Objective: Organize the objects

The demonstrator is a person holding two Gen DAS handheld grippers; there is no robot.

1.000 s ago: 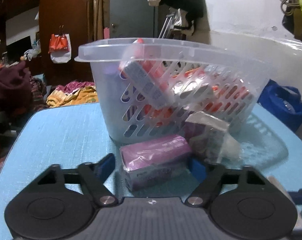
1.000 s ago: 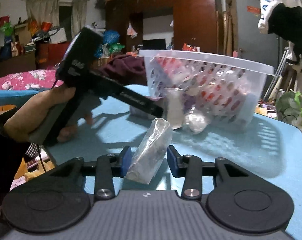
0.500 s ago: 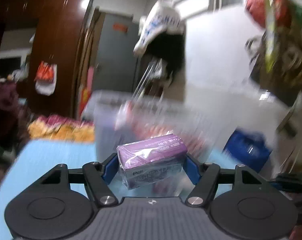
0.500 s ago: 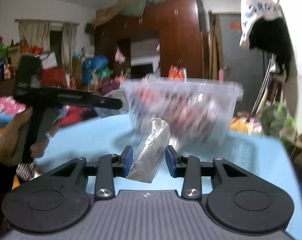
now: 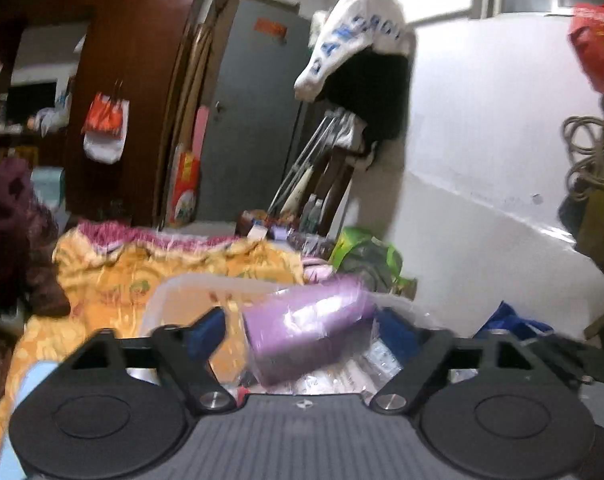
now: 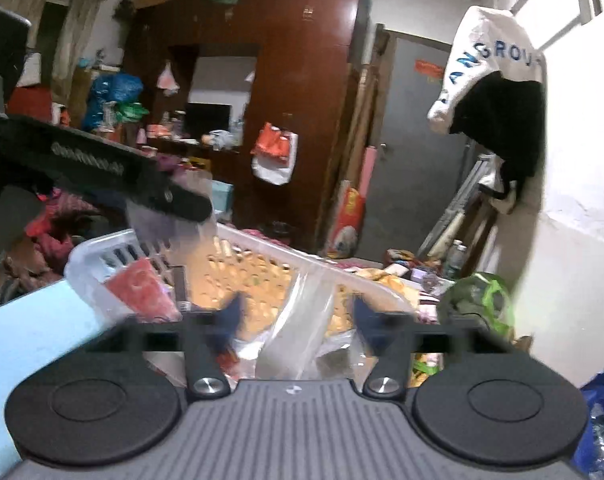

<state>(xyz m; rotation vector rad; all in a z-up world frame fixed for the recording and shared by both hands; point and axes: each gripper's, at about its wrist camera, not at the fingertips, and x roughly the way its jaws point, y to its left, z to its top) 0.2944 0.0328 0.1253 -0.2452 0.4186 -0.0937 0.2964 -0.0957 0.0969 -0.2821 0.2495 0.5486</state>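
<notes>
Currently both tools are over the basket (image 6: 114, 248), in the release step.

Left tool (image 5: 302, 330): fingers spread, gaps visible on both sides of the purple pack (image 5: 305, 336), which sits tilted between them, far end higher. Blur makes it unclear whether one pad touches it; judged released, pack dropping or about to drop. Below and ahead of the tool lie the basket rim (image 5: 206, 280) and wrapped items inside.

Right tool (image 6: 296, 318): fingers also apart, not clamped. The clear bag (image 6: 298, 332) stands between them, its top leaning toward the right finger, its lower end among the basket contents. Cannot tell whether it is loosely supported; judged let go.

Doing the step well:
- Keep both tools inside the rim line until each item has settled, so that nothing tips over the wall.
- Lift straight up and back; the bag film may cling to a pad, so withdraw slowly.
- The tools are close together; the left one's body (image 6: 102, 168) crosses the upper left of the right view. Retract one at a time.

Pose: left tool is roughly level, pointing across the basket. Right tool is pitched slightly down, with the near wall to its lower left and the blue surface (image 6: 30, 328) at the far left.
</notes>
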